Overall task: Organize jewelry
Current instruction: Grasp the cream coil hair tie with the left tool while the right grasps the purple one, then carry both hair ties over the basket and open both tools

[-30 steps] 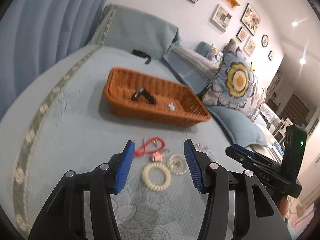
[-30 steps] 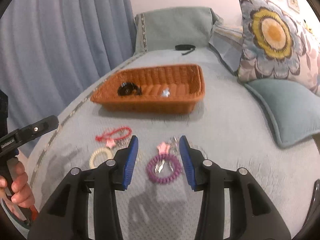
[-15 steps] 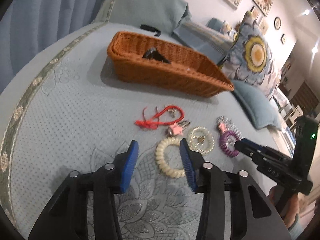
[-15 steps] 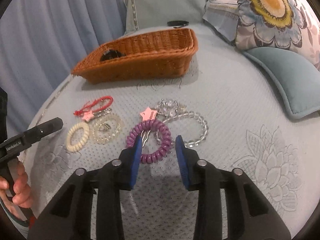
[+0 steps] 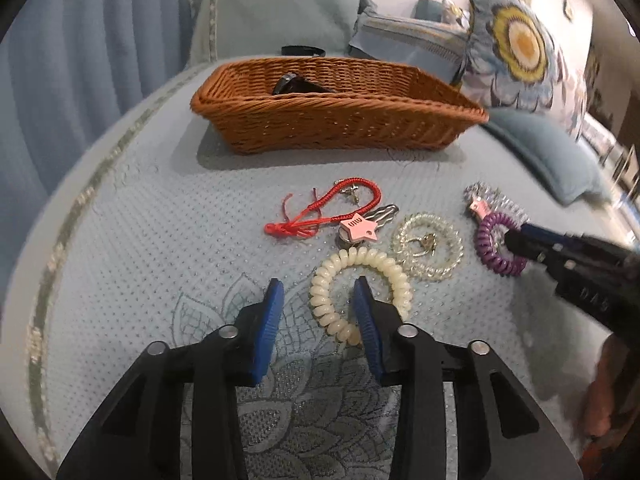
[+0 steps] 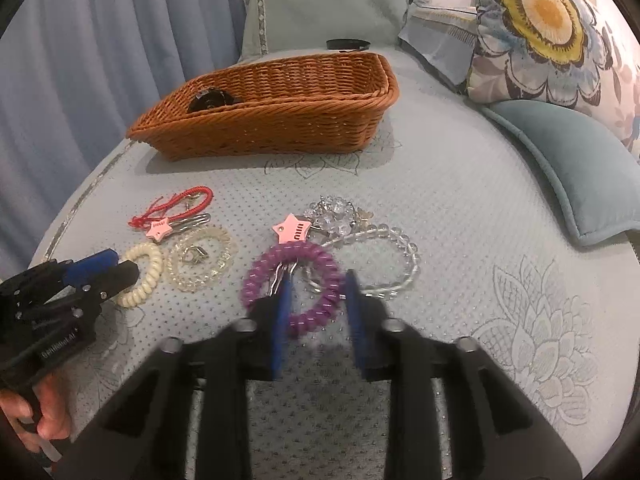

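Jewelry lies on a blue quilted bed. My left gripper (image 5: 318,306) is open, its jaws straddling the near left side of a cream coil bracelet (image 5: 356,262). My right gripper (image 6: 318,300) is open around the near side of a purple coil bracelet (image 6: 276,260). Between them lie a clear coil bracelet (image 5: 428,246), a pink star clip (image 5: 358,228) and a red cord bracelet (image 5: 320,212). A second pink star clip (image 6: 292,230) and a clear bead bracelet (image 6: 384,260) lie by the purple coil. A wicker basket (image 5: 340,120) stands beyond, holding a black item (image 5: 294,84).
A floral cushion (image 6: 548,32) and a teal pillow (image 6: 576,160) lie to the right. A blue curtain (image 6: 100,60) hangs at the left. A black band (image 6: 348,44) lies behind the basket near the grey-green headboard cover (image 5: 280,12).
Both grippers have dropped down and forward onto the jewelry. The left one now straddles the cream coil, the right one the purple coil. Both stay open.
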`<state>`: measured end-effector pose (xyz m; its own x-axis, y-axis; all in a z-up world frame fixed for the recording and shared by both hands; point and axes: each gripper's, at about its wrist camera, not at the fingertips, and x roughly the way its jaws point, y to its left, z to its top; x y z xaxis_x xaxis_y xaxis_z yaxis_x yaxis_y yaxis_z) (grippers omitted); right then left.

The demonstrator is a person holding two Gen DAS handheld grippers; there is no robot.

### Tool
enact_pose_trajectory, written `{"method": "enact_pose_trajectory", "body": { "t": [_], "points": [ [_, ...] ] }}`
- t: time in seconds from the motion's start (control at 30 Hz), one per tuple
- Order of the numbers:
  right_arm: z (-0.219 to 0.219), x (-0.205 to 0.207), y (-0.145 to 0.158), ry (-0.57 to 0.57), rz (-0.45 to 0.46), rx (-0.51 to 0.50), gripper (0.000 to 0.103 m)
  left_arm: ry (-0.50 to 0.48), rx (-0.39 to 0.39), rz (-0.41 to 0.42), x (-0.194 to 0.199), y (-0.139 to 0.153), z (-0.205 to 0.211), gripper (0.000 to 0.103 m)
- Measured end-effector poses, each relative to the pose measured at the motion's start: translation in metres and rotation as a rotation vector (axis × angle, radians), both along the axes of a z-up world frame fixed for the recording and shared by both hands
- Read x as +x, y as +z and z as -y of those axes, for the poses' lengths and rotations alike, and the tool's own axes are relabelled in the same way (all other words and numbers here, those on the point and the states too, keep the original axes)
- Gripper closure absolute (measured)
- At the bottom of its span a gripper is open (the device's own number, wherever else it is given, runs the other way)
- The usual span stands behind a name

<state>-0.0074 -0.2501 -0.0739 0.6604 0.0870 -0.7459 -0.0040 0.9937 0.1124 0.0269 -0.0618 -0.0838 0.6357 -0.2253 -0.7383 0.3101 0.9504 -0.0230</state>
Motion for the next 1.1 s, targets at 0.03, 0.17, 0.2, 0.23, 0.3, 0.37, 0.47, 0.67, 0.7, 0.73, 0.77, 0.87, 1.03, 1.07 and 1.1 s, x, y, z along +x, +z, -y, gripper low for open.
{"method": "enact_pose_trajectory", "body": {
  "t": [0.03,0.17,0.2,0.23,0.3,0.37,0.47,0.67,0.7,0.73,0.77,0.87,1.03,1.07,1.1],
  "points": [
    [0.002,0.0,0.0,-0.001,0.0,0.005,0.091,-0.01,0.01,0.006,-0.001,0.0,0.003,0.082],
    [0.001,-0.001,0.0,0.003,-0.002,0.006,0.091,-0.016,0.028,0.021,-0.003,0.001,0.007,0.093],
    [0.001,-0.002,0.001,0.007,-0.003,0.006,0.091,-0.013,0.021,0.021,-0.003,0.001,0.006,0.093],
    [0.0,-0.003,0.001,0.011,-0.002,0.005,0.094,-0.01,0.005,0.019,-0.003,0.003,0.004,0.094],
    [-0.002,-0.005,0.002,0.024,-0.001,0.007,0.094,-0.003,-0.028,0.017,-0.003,0.005,-0.002,0.094],
    [-0.005,-0.008,0.003,0.047,-0.011,0.015,0.094,0.004,-0.061,0.021,-0.004,0.009,-0.007,0.094],
    [-0.01,-0.014,0.001,0.088,-0.041,0.029,0.094,0.007,-0.073,0.024,-0.004,0.013,-0.01,0.094],
    [-0.018,-0.024,-0.001,0.128,-0.041,-0.009,0.093,0.003,-0.084,0.01,-0.003,0.011,-0.009,0.094],
    [-0.016,-0.023,-0.002,0.125,-0.044,0.004,0.093,0.0,-0.083,0.01,-0.003,0.011,-0.008,0.094],
    [-0.016,-0.022,-0.003,0.124,-0.045,0.008,0.092,-0.005,-0.083,0.009,-0.004,0.011,-0.007,0.094],
    [-0.017,-0.022,-0.004,0.124,-0.047,0.008,0.091,-0.008,-0.083,0.008,-0.004,0.01,-0.007,0.094],
    [-0.023,-0.023,-0.005,0.125,-0.038,-0.033,0.091,-0.013,-0.089,0.004,-0.004,0.01,-0.008,0.094],
    [-0.032,-0.026,-0.003,0.142,-0.011,-0.075,0.093,-0.012,-0.116,0.012,-0.005,0.013,-0.011,0.094],
    [-0.032,-0.027,-0.001,0.142,-0.004,-0.068,0.094,-0.013,-0.124,0.017,-0.006,0.015,-0.012,0.094],
    [-0.032,-0.028,0.002,0.142,0.01,-0.053,0.094,-0.014,-0.131,0.021,-0.007,0.017,-0.014,0.094]
  ]
}}
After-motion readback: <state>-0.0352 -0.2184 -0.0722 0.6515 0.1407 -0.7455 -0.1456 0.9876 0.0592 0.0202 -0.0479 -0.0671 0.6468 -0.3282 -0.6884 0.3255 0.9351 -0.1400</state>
